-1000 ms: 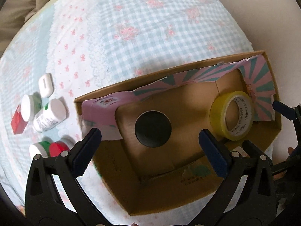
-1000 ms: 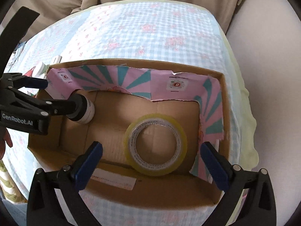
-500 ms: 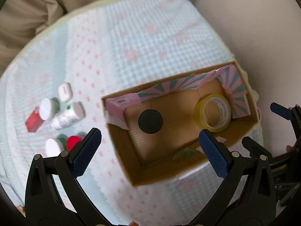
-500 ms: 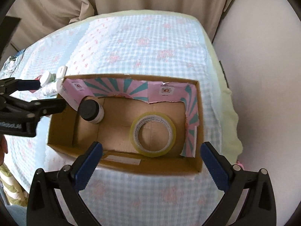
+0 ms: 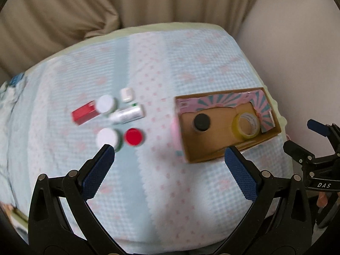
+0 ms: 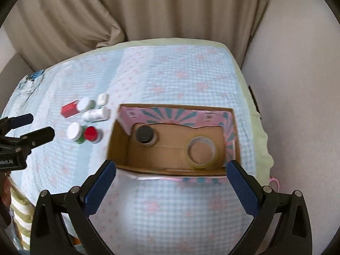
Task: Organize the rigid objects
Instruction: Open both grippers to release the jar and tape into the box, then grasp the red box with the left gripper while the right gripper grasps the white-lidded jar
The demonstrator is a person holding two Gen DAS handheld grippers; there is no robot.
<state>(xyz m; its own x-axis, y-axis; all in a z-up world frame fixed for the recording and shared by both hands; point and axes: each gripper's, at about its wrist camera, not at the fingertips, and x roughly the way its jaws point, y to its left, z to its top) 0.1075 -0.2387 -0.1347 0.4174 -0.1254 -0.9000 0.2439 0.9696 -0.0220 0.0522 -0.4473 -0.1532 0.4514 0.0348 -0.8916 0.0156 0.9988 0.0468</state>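
Cardboard box (image 6: 121,146) holds black-capped jar (image 6: 145,135), yellow tape roll (image 6: 202,152); both grippers' jaws spread, empty.

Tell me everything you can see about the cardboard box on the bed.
The open brown cardboard box sits flat on the blue checked cloth, right of the loose bottles. Torn pink and teal striped paper lines its far and right walls. Inside stand a black-capped jar at the left and a yellow tape roll lying flat at the right. Neither tongs touch it.

matt cardboard box (image 6: 119,159), glossy tape roll (image 5: 247,125), woven cloth (image 5: 170,201).
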